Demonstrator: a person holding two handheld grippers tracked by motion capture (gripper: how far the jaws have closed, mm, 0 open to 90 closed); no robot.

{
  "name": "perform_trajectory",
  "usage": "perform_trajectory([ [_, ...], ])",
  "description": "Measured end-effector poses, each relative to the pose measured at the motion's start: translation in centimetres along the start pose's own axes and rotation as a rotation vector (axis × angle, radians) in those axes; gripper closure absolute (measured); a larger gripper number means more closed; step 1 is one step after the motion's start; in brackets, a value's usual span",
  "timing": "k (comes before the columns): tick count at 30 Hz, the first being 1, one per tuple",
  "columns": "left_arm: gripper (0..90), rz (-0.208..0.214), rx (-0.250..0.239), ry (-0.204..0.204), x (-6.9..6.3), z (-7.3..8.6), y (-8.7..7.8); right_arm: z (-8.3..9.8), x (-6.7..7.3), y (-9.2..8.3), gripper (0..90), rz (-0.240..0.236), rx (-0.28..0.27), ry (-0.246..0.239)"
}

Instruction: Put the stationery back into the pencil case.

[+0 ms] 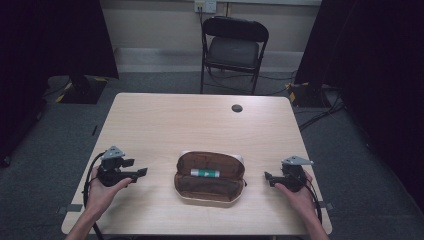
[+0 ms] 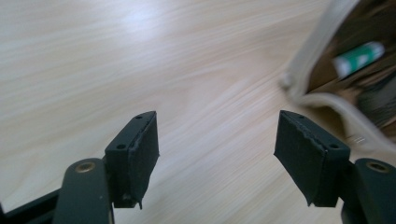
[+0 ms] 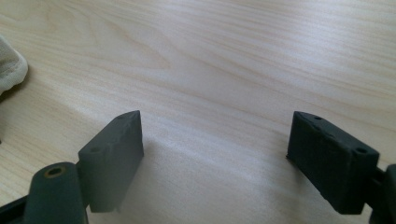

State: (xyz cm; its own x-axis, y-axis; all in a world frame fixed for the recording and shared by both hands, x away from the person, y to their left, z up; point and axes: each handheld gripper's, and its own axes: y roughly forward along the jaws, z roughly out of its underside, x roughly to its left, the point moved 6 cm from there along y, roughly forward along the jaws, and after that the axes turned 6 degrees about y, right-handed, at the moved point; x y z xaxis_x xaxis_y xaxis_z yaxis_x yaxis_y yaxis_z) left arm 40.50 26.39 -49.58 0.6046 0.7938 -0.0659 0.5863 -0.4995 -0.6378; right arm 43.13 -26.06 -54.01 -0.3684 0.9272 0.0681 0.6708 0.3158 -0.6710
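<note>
1. The left claw [image 1: 142,172] sits in the person's left hand [image 1: 102,192] low over the pale wood-grain bench [image 1: 165,120]; its two black jaws stand wide apart with nothing between them.
2. In the left gripper view, the left claw [image 2: 217,156] has bare bench wood under the gap, and the open brown fabric pencil case with a cream outer shell [image 2: 327,93] lies ahead and to the right of the jaws, apart from them.
3. Inside that case, a white-and-green cylindrical tube [image 1: 205,173] lies on its side.
4. The right claw [image 1: 268,176] is held by the person's right hand [image 1: 298,196], its jaws also spread wide and empty.
5. In the right gripper view, the right claw [image 3: 215,158] points across bare bench, and a cream corner of the case [image 3: 10,65] shows ahead and far to the left of the jaws, not touching them.
6. The case [image 1: 210,177] lies between the two claws, well apart from each.
7. Beyond both claws, past the bench's far edge, stands a black folding chair [image 1: 234,47].
</note>
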Motion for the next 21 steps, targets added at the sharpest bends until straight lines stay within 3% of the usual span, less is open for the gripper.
perform_trajectory([
  [5, 27.1, -0.077, 0.055, -0.061, 2.4, 2.5, 0.1, 0.0, 0.0, 0.0, 17.3, 0.000, 0.000, 0.001],
  [9, 26.0, -0.108, 0.109, -0.036, 2.9, 3.8, 0.8, 0.0, 0.0, 0.0, 17.3, 0.000, 0.000, 0.001],
  [12, 22.7, -0.169, 0.091, 0.007, 2.8, 4.2, 1.3, 0.0, 0.0, 0.0, 17.3, 0.000, 0.000, 0.000],
  [14, 19.7, -0.178, 0.069, 0.030, 2.7, 4.3, 1.6, 0.0, 0.0, 0.0, 17.3, 0.002, -0.001, -0.001],
  [16, 15.8, -0.179, 0.031, 0.019, 2.5, 4.4, 1.9, 0.0, 0.0, 0.0, 17.3, 0.002, -0.001, -0.001],
  [21, 15.6, -0.176, 0.037, 0.023, 2.6, 4.4, 1.8, 0.0, 0.0, 0.0, 17.2, 0.007, 0.000, 0.000],
])
